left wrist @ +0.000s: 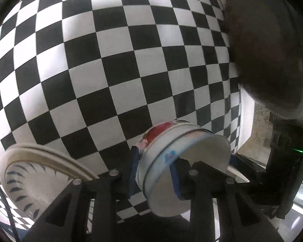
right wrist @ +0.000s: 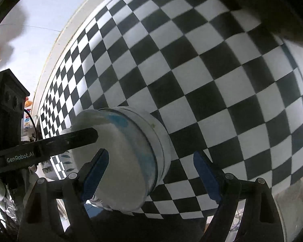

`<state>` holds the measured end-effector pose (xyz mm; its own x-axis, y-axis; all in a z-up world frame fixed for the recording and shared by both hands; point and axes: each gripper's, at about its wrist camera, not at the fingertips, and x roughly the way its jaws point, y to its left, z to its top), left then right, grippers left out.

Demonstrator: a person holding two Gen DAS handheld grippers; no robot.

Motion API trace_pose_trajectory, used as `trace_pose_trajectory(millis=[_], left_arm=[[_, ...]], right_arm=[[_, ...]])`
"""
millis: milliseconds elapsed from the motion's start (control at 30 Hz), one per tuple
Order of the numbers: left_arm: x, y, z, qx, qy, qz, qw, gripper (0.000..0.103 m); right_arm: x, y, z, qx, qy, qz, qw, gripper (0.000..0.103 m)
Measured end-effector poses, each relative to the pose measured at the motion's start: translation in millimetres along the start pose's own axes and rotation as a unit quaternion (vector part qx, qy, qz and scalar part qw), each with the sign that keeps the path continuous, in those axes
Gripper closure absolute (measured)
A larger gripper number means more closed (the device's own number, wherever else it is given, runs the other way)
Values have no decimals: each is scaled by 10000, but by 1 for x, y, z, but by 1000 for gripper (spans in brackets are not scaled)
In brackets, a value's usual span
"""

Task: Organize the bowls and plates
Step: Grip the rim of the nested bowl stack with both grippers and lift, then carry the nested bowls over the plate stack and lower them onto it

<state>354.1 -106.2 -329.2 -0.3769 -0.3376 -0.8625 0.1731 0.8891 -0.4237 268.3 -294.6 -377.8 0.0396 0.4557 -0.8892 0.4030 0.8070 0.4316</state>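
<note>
A white bowl (left wrist: 161,157) with red and blue painted marks sits low over the black-and-white checkered table (left wrist: 111,70). My left gripper (left wrist: 154,157) is shut on its wall, one blue pad outside and one inside. In the right wrist view the same bowl (right wrist: 131,151) shows its opening at the lower left. My right gripper (right wrist: 149,155) stands wide open around it, with the left pad inside the bowl and the right pad well clear of the wall. The left gripper's black finger (right wrist: 80,137) reaches over the rim. Whether the bowl rests on the cloth I cannot tell.
Stacked white plates (left wrist: 40,173) with blue dashes lie at the lower left. A large dark rounded object (left wrist: 268,50), blurred, fills the upper right, seen again as a dark mass (right wrist: 272,10). The table edge (left wrist: 246,121) runs down the right, and the right gripper's black body (left wrist: 288,161) hangs beyond it.
</note>
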Motion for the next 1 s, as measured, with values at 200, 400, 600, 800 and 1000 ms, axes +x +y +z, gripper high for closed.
trace_pose_trajectory(millis=[200, 400, 600, 800, 1000], left_arm=[[24, 4, 5, 181, 374, 128, 9991, 68], [31, 9, 5, 224, 441, -203, 9986, 60], [31, 16, 3, 364, 263, -540, 9975, 62], [27, 10, -2, 517, 67, -347, 9980, 62], [28, 6, -9, 548, 61, -190, 9983, 62]], right_arm=[[25, -5, 6, 124, 286, 118, 9994, 15], [44, -13, 4, 385, 476, 379, 9974, 22], [55, -19, 0, 610, 493, 856, 9932, 39], [56, -21, -4, 666, 388, 908, 9929, 42], [43, -19, -3, 601, 278, 877, 9939, 49]])
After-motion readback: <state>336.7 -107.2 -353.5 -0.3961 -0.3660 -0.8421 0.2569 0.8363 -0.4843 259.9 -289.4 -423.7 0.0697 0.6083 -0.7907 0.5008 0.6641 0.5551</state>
